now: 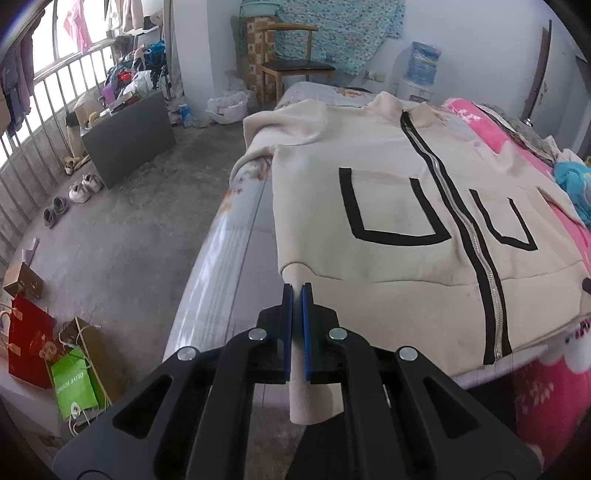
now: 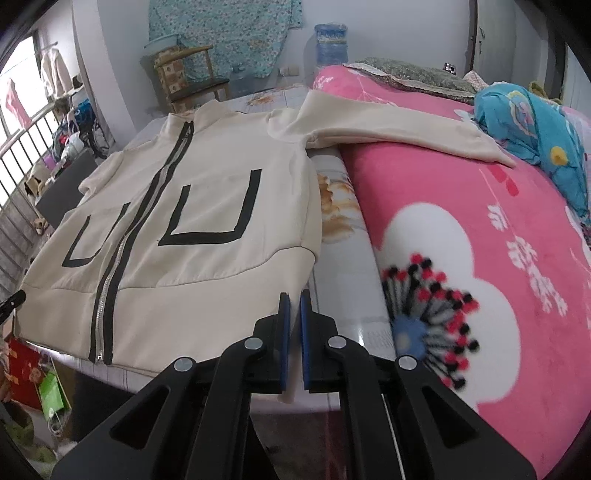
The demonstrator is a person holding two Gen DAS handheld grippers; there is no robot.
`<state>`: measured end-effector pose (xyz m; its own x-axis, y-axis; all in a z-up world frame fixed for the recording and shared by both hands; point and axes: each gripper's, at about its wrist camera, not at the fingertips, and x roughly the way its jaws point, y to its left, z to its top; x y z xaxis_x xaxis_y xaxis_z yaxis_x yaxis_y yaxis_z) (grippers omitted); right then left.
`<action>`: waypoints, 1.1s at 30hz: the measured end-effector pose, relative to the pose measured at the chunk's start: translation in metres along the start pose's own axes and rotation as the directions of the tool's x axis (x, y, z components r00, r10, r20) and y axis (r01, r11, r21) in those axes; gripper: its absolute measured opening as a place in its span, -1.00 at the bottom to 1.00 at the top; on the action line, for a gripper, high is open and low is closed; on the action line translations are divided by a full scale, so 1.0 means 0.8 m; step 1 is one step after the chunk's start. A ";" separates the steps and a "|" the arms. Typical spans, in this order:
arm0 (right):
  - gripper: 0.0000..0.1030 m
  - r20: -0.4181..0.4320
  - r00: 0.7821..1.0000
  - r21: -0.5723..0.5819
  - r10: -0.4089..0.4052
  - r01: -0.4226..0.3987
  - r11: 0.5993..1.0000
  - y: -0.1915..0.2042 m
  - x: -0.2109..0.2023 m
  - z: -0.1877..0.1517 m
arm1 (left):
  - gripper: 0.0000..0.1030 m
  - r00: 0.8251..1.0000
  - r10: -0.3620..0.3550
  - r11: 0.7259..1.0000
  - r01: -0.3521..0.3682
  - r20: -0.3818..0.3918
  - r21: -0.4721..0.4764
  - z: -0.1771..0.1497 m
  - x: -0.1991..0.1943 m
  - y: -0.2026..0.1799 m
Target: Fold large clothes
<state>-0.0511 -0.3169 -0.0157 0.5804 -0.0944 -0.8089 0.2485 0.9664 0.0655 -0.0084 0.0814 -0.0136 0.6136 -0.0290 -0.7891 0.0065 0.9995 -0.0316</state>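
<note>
Presently the cream jacket [image 1: 388, 206] lies face up, zipped, on the bed [image 1: 221, 258], its hem at the near edge. Left gripper [image 1: 296, 291] is clamped on the hem's left corner; cloth hangs down between the blue pads. Right gripper [image 2: 294, 299] is clamped on the hem's right corner likewise. One sleeve [image 2: 399, 127] extends across the pink blanket [image 2: 480, 221]. Containers: paper bags [image 1: 74, 376] on the floor, contents not discernible; a basin [image 1: 260, 7] tops the cabinet.
</note>
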 end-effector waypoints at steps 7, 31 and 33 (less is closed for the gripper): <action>-0.85 -0.060 0.997 -0.027 -0.049 0.048 0.999 -0.004 -0.012 -0.047 | -0.86 0.997 -0.014 0.997 0.009 -0.071 -0.081 -0.045 -0.005 0.023; 0.56 -0.079 0.981 -0.419 0.175 -0.192 0.887 0.294 0.064 0.060 | 0.62 0.912 -0.402 0.638 0.347 0.088 -0.687 0.102 0.165 0.305; 0.56 -0.077 0.984 -0.451 0.161 -0.178 0.875 0.310 0.072 0.061 | 0.62 0.825 -0.557 0.445 0.395 0.097 -0.804 0.094 0.241 0.327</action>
<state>0.0818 -0.0947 -0.0172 0.5517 0.0807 -0.8302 -0.2357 0.9698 -0.0623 0.1712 0.3381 -0.1276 0.5788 -0.5791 -0.5742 -0.3897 0.4221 -0.8185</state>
